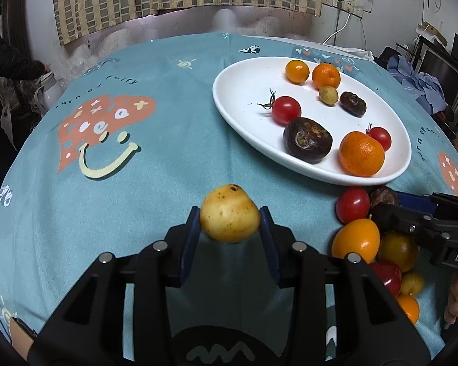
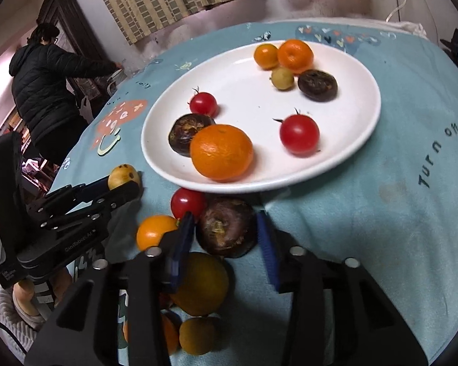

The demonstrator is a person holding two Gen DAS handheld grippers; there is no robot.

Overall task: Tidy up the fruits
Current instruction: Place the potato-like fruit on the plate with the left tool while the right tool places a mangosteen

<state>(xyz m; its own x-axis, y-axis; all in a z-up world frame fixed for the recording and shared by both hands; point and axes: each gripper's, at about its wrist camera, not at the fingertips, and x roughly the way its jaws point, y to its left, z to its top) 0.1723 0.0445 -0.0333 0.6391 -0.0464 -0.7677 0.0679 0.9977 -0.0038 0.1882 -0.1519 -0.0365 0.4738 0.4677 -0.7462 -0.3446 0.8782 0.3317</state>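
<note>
My left gripper point(image 1: 230, 213) is shut on a small yellow fruit point(image 1: 229, 212), held above the blue tablecloth; it also shows in the right wrist view point(image 2: 123, 175). My right gripper point(image 2: 226, 228) is open around a dark brown fruit point(image 2: 226, 227) lying on the cloth just in front of the white plate point(image 2: 360, 140). The plate point(image 1: 238, 91) holds oranges, red tomatoes, dark brown fruits and a small yellow fruit. A pile of loose fruit lies by the right gripper: a red tomato point(image 2: 187, 202), an orange point(image 2: 154, 231) and a yellow-brown fruit point(image 2: 200, 283).
The round table is covered with a blue patterned tablecloth point(image 1: 143, 116). A person in a black jacket point(image 2: 45, 91) stands at the far left beyond the table. A curtain and wall lie behind the table.
</note>
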